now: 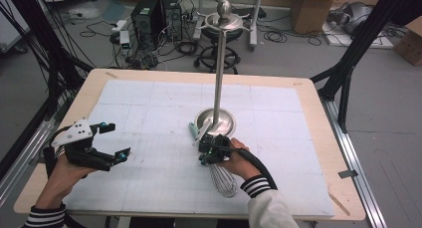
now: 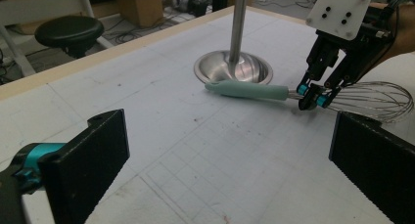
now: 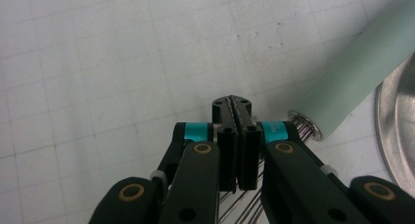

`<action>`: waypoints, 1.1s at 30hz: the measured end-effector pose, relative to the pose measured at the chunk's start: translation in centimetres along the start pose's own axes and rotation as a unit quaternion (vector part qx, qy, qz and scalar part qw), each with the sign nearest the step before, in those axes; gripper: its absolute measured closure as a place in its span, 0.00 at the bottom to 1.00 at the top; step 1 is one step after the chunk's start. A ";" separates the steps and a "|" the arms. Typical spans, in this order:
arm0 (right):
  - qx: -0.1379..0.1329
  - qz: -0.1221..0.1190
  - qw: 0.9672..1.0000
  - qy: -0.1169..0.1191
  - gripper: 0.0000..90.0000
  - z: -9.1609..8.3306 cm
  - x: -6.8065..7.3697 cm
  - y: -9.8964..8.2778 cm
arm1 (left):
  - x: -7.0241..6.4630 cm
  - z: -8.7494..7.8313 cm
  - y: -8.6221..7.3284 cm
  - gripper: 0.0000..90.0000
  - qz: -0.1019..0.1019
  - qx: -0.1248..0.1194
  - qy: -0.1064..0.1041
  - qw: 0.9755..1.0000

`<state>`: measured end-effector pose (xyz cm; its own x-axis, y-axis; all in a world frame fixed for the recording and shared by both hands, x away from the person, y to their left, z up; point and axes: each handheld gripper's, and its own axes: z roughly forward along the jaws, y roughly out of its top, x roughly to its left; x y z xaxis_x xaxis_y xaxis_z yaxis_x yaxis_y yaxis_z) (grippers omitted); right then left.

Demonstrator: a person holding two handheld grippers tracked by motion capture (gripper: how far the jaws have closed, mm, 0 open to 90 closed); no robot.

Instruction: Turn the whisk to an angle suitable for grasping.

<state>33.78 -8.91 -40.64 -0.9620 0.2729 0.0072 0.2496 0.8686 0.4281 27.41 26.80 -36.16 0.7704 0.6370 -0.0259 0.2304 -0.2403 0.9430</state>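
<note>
A wire balloon whisk with a pale green cylindrical handle (image 2: 249,91) lies flat on the white gridded mat, its handle tip resting against the steel stand's round base, its silver wire loops pointing toward the person.

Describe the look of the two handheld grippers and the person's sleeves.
Left gripper: black frame, teal accents, grey three-cornered plate on top. Right gripper: black linkages, teal bands, brass-coloured pivots, thick black cable. Sleeves: white, black-and-white striped cuffs.

Whisk (image 3: 352,79) handle cut off by the right gripper view's edge
</note>
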 end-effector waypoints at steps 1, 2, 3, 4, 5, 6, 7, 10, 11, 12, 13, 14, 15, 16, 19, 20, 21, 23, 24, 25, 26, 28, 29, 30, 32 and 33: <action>0.001 -0.001 1.000 0.000 1.00 0.0 0.0 -0.1 | 0.0 0.0 0.0 0.02 0.000 0.000 0.000 1.000; 0.004 0.001 1.000 -0.001 1.00 0.0 0.0 -0.2 | 0.0 0.0 0.0 0.02 0.000 0.000 0.000 1.000; 0.009 0.001 1.000 -0.004 1.00 -0.1 0.0 -0.3 | 0.0 0.0 0.0 0.02 0.000 0.000 0.000 1.000; 0.011 0.000 1.000 -0.008 1.00 -0.1 -0.1 -0.4 | 0.0 0.0 0.0 0.02 0.000 0.000 0.000 1.000; 0.010 0.002 1.000 -0.008 1.00 -0.3 -0.1 -0.5 | 0.0 0.0 0.0 0.02 -0.001 0.000 0.000 1.000; 0.010 0.005 1.000 -0.008 1.00 -0.4 -0.2 -0.6 | 0.0 0.0 0.0 0.02 0.000 0.000 0.000 1.000; 0.008 0.007 1.000 -0.008 1.00 -0.5 -0.2 -0.9 | 0.0 0.1 0.0 0.02 0.000 0.001 0.000 1.000; 0.011 0.008 1.000 -0.011 1.00 -0.8 -0.3 -1.3 | 0.0 0.1 0.0 0.02 0.000 0.002 0.000 1.000; 0.013 0.007 1.000 -0.017 1.00 -0.9 -0.4 -1.4 | 0.0 0.2 0.0 0.02 -0.001 0.001 0.000 1.000; 0.012 0.010 1.000 -0.016 1.00 -0.9 -0.4 -1.5 | -0.1 0.2 0.0 0.02 -0.001 0.002 -0.001 1.000; 0.012 0.015 1.000 -0.017 1.00 -1.2 -0.5 -1.8 | -0.1 0.2 0.0 0.02 -0.001 0.002 0.000 1.000; 0.012 0.015 1.000 -0.017 1.00 -1.2 -0.5 -1.8 | -0.1 0.2 0.0 0.02 0.001 0.003 -0.002 1.000; 0.011 0.015 1.000 -0.017 1.00 -1.3 -0.6 -1.9 | -0.1 0.3 0.0 0.02 0.002 0.003 -0.001 1.000; 0.012 0.014 1.000 -0.021 1.00 -1.5 -0.7 -2.1 | -0.1 0.3 0.0 0.02 0.001 0.004 -0.001 1.000; 0.014 0.014 0.999 -0.025 1.00 -1.6 -0.8 -2.4 | -0.1 0.3 0.0 0.02 0.001 0.004 -0.002 1.000; 0.018 0.017 0.999 -0.028 1.00 -1.6 -0.8 -2.5 | -0.1 0.3 0.0 0.02 0.000 0.003 -0.001 1.000; 0.016 0.019 0.999 -0.027 1.00 -1.7 -0.9 -2.6 | -0.1 0.3 0.0 0.02 0.000 0.003 -0.001 1.000; 0.016 0.021 0.999 -0.029 1.00 -2.0 -1.0 -2.8 | -0.1 0.3 0.0 0.02 0.001 0.004 -0.001 1.000; 0.018 0.022 0.999 -0.032 1.00 -2.1 -1.1 -2.9 | -0.1 0.3 0.0 0.02 0.000 0.004 -0.002 1.000; 0.020 0.022 0.999 -0.036 1.00 -2.1 -1.1 -3.0 | -0.1 0.3 0.0 0.02 0.001 0.004 -0.001 1.000; 0.021 0.023 0.999 -0.034 1.00 -2.1 -1.2 -3.1 | -0.1 0.3 0.0 0.02 0.000 0.004 -0.002 1.000; 0.027 0.026 0.998 -0.045 1.00 -2.3 -1.3 -3.4 | -0.1 0.3 0.0 0.02 0.001 0.004 -0.001 1.000; 0.027 0.026 0.998 -0.045 1.00 -2.3 -1.3 -3.4 | -0.1 0.3 0.0 0.02 0.001 0.004 -0.001 1.000; 0.025 0.027 0.998 -0.045 1.00 -2.4 -1.4 -3.5 | -0.1 0.3 0.0 0.02 0.001 0.004 -0.001 1.000; 0.023 0.033 0.998 -0.046 1.00 -2.6 -1.5 -3.7 | -0.1 0.3 0.0 0.02 0.000 0.004 -0.002 1.000; 0.023 0.037 0.998 -0.044 1.00 -2.7 -1.5 -3.8 | -0.1 0.3 0.0 0.02 0.001 0.004 -0.002 1.000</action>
<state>34.01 -13.75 -39.83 -0.9277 0.3707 -0.0440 0.3263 0.8625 0.3869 27.54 26.52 -36.27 0.7726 0.6343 -0.0259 0.2341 -0.2467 0.9404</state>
